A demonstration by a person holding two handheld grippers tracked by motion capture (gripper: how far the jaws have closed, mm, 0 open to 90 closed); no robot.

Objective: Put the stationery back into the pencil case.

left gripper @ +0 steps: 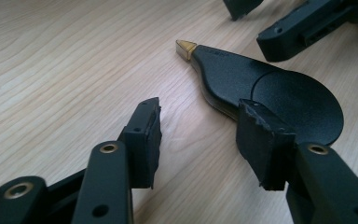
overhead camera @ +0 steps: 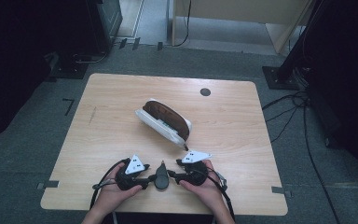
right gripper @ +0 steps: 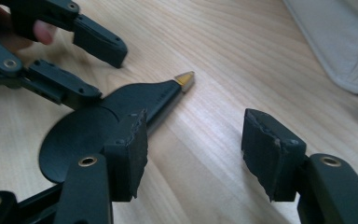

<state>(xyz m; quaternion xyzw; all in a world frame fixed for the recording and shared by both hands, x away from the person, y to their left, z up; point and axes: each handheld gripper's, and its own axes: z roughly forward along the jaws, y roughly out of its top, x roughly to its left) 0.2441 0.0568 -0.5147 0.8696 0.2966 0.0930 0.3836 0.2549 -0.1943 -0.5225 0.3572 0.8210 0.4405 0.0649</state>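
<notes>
A: What's the job here?

B: Picking up the black teardrop tool [overhead camera: 161,176] with the gold tip [left gripper: 185,48]. It lies flat on the counter [overhead camera: 121,102] near the front edge, between the two claws, tip pointing away from the person.

A: How would you go about it?

B: I'd keep the jaws low and level, straddle the narrow neck rather than the round end, and close slowly so it doesn't skid on the wood.

A: And the left claw [left gripper: 200,128]?

B: Partly open, nothing clamped. One pad sits at the tool's rounded body, the other stands apart over bare wood.

A: The right claw [right gripper: 193,154]?

B: Also about half open and empty, one pad beside the round end. The brown-and-white pouch [overhead camera: 164,120] lies farther back, untouched
</notes>
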